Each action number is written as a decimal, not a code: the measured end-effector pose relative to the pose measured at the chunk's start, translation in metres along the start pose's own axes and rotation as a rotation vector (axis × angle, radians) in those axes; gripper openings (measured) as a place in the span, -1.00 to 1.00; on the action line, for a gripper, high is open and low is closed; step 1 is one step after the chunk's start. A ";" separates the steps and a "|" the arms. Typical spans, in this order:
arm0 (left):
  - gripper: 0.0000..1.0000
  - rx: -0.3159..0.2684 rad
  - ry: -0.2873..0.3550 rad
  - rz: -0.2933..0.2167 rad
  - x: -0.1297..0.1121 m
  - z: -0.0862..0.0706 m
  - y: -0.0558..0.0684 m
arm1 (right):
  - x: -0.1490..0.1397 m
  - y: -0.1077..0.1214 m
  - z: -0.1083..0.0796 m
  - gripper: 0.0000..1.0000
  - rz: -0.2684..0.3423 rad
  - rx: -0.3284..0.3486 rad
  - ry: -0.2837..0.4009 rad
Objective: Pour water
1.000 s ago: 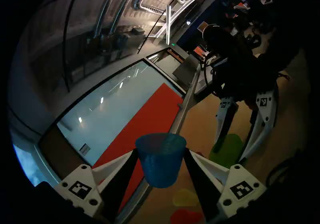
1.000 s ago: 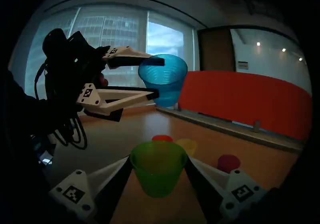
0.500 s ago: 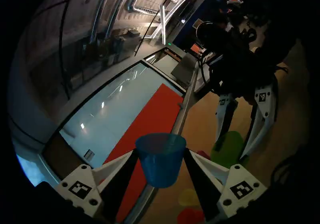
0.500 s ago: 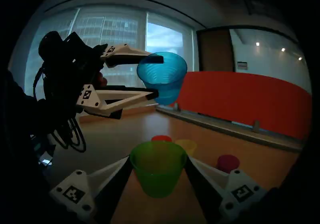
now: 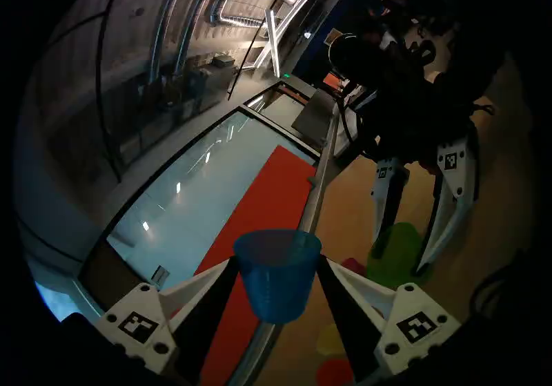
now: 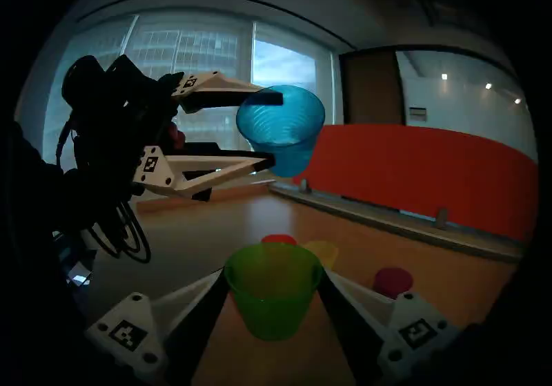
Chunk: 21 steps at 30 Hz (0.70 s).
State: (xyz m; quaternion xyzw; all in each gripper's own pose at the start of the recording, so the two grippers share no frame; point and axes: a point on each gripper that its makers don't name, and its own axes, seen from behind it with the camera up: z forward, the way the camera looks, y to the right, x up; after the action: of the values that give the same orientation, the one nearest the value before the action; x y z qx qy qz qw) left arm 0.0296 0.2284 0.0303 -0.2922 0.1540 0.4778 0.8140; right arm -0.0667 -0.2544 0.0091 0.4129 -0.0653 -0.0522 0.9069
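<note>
- Above the wooden table (image 6: 200,227), the left gripper (image 6: 272,129) pinches the blue cup (image 6: 281,120) between both fingers. In the right gripper view the cup hangs at 12 o'clock, high over the green cup (image 6: 274,293), tipped so its mouth turns toward the camera.
- At 6 o'clock in that same view, the right gripper (image 6: 274,275) is clamped on the green cup, which stands upright.
- Risk: the blue cup sits well above the green rim and seems to be beyond it. A stream could miss and land on the table, or in the red cup (image 6: 279,238) and yellow cup (image 6: 324,250) just past it.
- Risk: both held cups look thin and tapered, so more tilt could let the blue one slip out between the fingers.
- Risk: pouring from this height could splash out of the green cup.
- I cannot tell whether either cup holds water.
</note>
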 end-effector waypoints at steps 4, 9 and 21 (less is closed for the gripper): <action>0.67 -0.003 0.000 0.011 0.001 0.001 0.001 | 0.001 0.001 0.000 0.81 0.000 -0.001 0.003; 0.67 -0.006 0.002 0.035 0.004 0.003 0.001 | 0.001 0.001 0.000 0.81 0.001 -0.001 0.005; 0.66 -0.002 0.004 0.099 0.010 0.003 0.003 | 0.001 0.004 -0.001 0.81 0.006 -0.008 0.010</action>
State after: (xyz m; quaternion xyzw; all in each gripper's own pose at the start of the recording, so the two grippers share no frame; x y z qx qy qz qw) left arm 0.0316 0.2381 0.0262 -0.2859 0.1693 0.5172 0.7887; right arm -0.0658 -0.2509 0.0118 0.4092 -0.0618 -0.0477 0.9091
